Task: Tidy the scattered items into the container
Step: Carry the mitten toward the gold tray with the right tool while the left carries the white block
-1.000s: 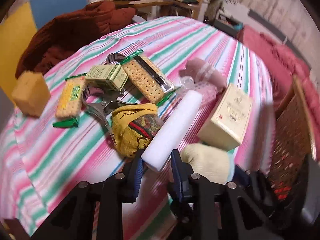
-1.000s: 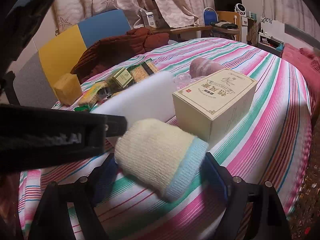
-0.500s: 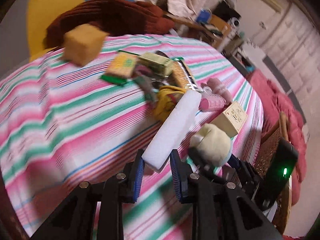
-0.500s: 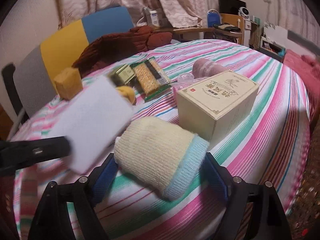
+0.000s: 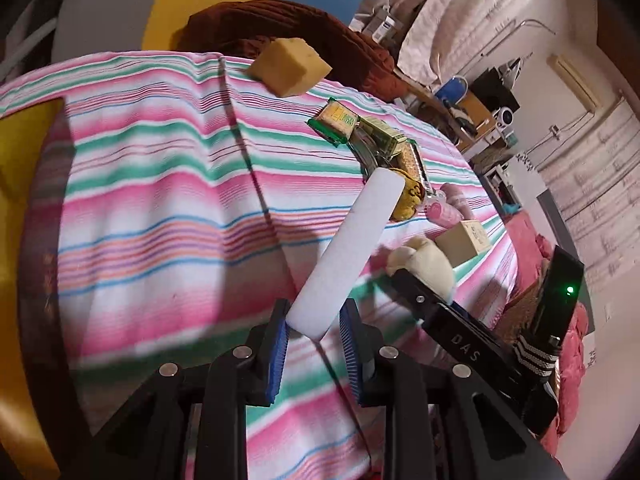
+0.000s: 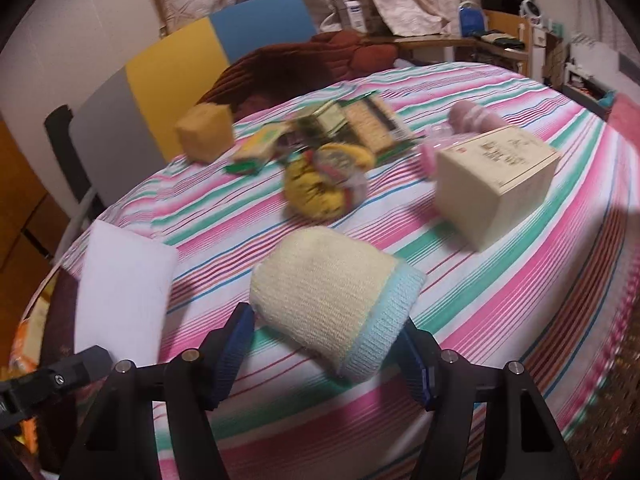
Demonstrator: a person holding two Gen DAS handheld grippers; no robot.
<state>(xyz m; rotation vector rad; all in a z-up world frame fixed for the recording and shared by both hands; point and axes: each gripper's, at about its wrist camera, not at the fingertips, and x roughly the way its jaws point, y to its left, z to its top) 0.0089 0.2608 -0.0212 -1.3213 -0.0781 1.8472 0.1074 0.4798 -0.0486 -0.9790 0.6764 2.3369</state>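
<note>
Left tongs (image 5: 313, 338) are gripping the near end of the white foam block (image 5: 348, 248), blue pads pressing on both sides; the block is sticking up and away from them toward frame centre, lifted clear of the striped cloth on the counter (image 5: 160, 200). In the right wrist view the same block (image 6: 124, 292) is showing at lower left, out past the counter edge. Right tongs (image 6: 326, 354) are closing around the cream knit sock with the pale blue cuff (image 6: 336, 300); the sock is lying on the counter between the two blue pads, cuff end at the right pad, rounded end pointing up-frame. Cannot tell for sure whether the pads are already pressing on it; a small gap is showing at the left pad. In the left wrist view the right tongs are coming in from lower right, with the sock (image 5: 424, 264) at their tip. Rest of the clutter is sitting further up-frame in the right view: yellow patterned sock bundle (image 6: 324, 184) at centre, beige box (image 6: 492, 180) at right, pink rolled sock (image 6: 472, 118) behind the box, cracker packs (image 6: 372, 122) upper centre, tan sponge cube (image 6: 206, 132) upper left. A wicker basket (image 5: 524, 312) is partly showing at the right of the left view, behind the right tongs, mostly hidden.
</note>
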